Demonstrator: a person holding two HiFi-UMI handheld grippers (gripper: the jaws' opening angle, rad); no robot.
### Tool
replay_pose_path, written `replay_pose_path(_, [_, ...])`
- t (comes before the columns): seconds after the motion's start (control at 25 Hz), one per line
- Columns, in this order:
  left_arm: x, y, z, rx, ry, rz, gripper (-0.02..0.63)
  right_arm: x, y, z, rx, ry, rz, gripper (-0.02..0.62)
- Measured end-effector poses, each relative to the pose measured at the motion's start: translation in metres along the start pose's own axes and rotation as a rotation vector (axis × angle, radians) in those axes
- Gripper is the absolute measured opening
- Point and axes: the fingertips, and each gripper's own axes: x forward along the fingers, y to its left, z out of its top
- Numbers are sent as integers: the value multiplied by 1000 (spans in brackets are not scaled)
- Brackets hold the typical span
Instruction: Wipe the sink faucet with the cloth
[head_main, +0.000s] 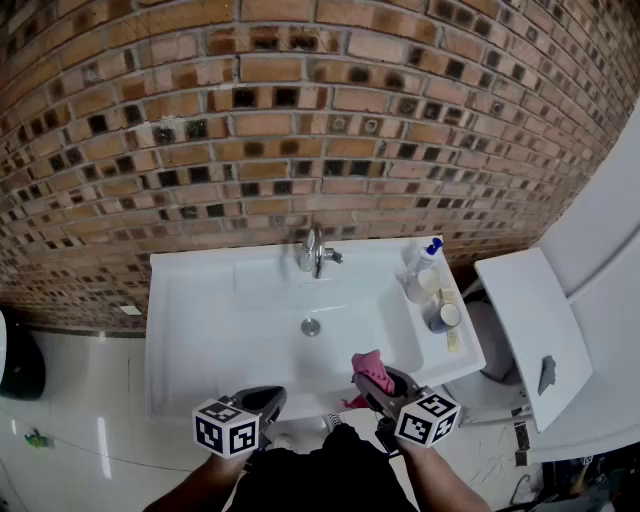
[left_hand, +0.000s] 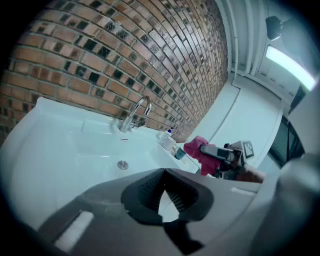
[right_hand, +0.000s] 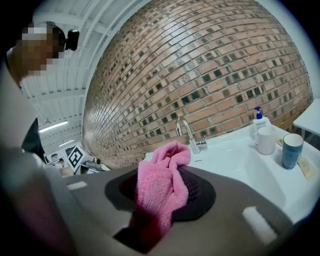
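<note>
- The sink basin is lying open from its front rim up to the faucet, leaving a gripper room to pass above it.
- The brick wall is rising just behind the faucet, closing off the back.
- A soap bottle, a white mug and a blue cup are crowding the right ledge.
- The ledge left of the faucet is lying bare.

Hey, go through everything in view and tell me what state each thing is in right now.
left tool: shut, nothing between its jaws.
right tool: shut on the cloth.
cloth: bunched, clear of the faucet.
faucet: untouched, no water seen running.
sink: basin empty.
soap bottle: upright on the sink ledge.
blue cup: upright.
</note>
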Motion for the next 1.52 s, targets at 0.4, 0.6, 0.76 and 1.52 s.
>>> replay_pose_path(0.4, [26, 14, 37, -34, -49, 94, 3, 47, -59, 49, -50, 19, 74, 137])
replay_pose_path(0.6, [55, 7, 68, -8, -60, 111, 3, 75, -100, 71, -82, 43, 105, 138])
replay_pose_path(0.76, [73, 6, 90, 1, -64, 138, 3, 96, -138, 87, -143, 78, 117, 137])
replay_pose_path(1.52, [126, 39, 99, -175, -21, 367, 3, 237, -241, 88, -67, 252, 426, 135])
